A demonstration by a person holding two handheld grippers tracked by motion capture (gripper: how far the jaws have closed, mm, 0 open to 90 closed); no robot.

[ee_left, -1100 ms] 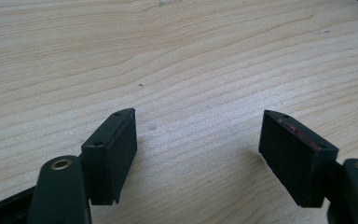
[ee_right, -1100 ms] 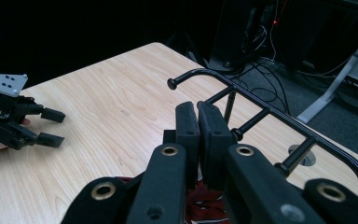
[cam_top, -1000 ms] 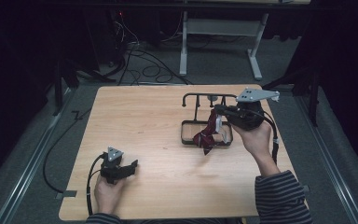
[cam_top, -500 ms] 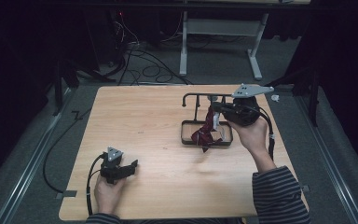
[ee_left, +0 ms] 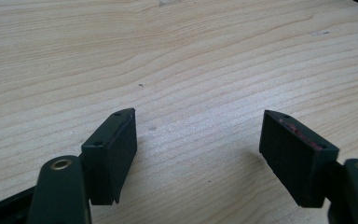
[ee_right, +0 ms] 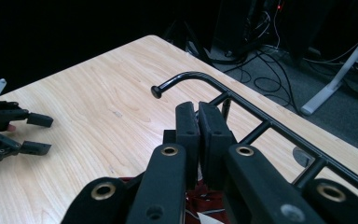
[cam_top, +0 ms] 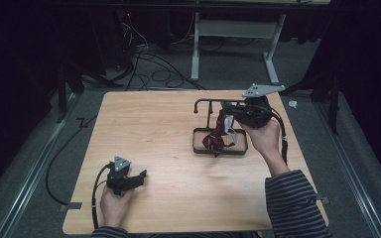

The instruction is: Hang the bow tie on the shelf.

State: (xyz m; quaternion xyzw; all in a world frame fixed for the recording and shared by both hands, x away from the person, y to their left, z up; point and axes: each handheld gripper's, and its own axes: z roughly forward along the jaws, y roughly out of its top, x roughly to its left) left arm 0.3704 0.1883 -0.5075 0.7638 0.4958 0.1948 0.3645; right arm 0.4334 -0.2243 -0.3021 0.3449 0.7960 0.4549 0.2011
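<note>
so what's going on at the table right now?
A person holds a gripper in each hand. The right gripper, fingers shut, pinches the top of a dark red cloth with a white tag, lifting it beside the crossbar of a black metal rack; the cloth's lower end hangs into the rack's base tray. The left gripper rests open near the wooden table's front edge, holding nothing.

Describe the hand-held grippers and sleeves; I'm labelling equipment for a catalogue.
Both are black. The left hand-held gripper has two flat rectangular pads on arms with brass-coloured rivets, a small grey three-cornered plate on top and a black cable looping behind. The right hand-held gripper carries a larger grey three-cornered plate and a black cable down the forearm. The sleeve is dark with thin pale stripes.
</note>
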